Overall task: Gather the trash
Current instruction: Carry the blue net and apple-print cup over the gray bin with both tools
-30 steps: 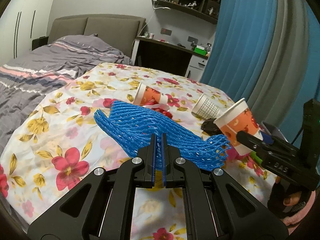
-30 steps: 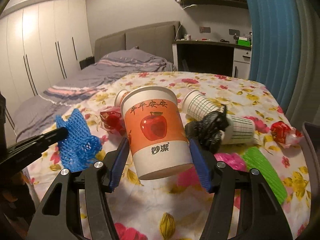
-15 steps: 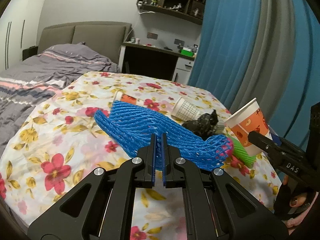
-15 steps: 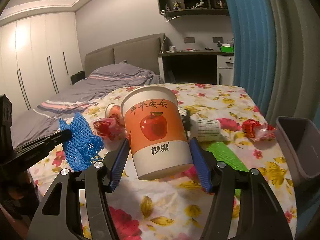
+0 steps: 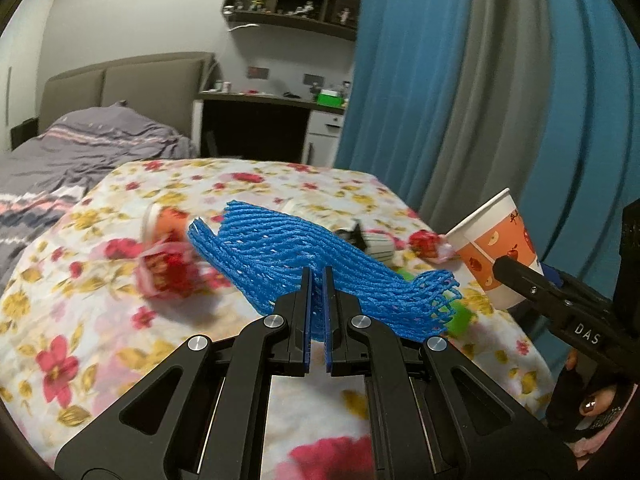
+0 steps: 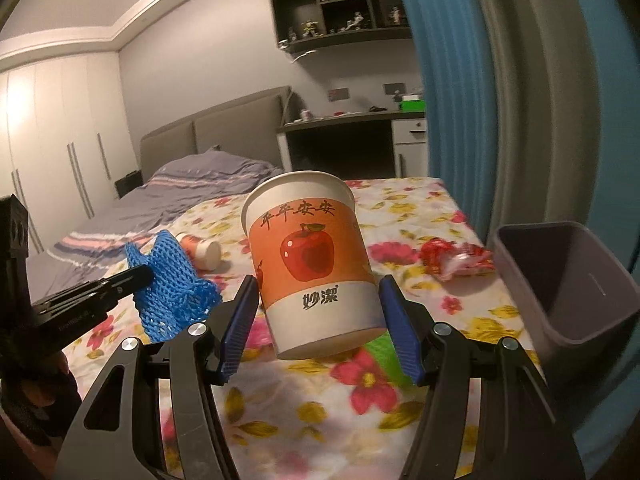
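Bin (image 6: 568, 280) now nearer; left gripper (image 5: 317, 280) still clamps net (image 5: 320, 264), right gripper (image 6: 316, 312) cup (image 6: 308, 264).

green thing (image 6: 384, 350): mostly hidden behind the apple cup (image 6: 310, 264) and a blue finger pad. I cannot tell what it is.
grey bin (image 6: 560, 280): its right side and bottom are cut off.
lying cups (image 5: 376, 242): hidden behind the blue foam net (image 5: 312, 264). Only a small bit shows.
black lump (image 5: 352, 234): too small and too hidden to tell.
red wrapper (image 5: 168, 272): blurry, so its shape is not clear.
shelf toys (image 6: 352, 20): too tiny to tell.
person's hand (image 5: 592, 404): mostly hidden behind the right gripper (image 5: 508, 270).
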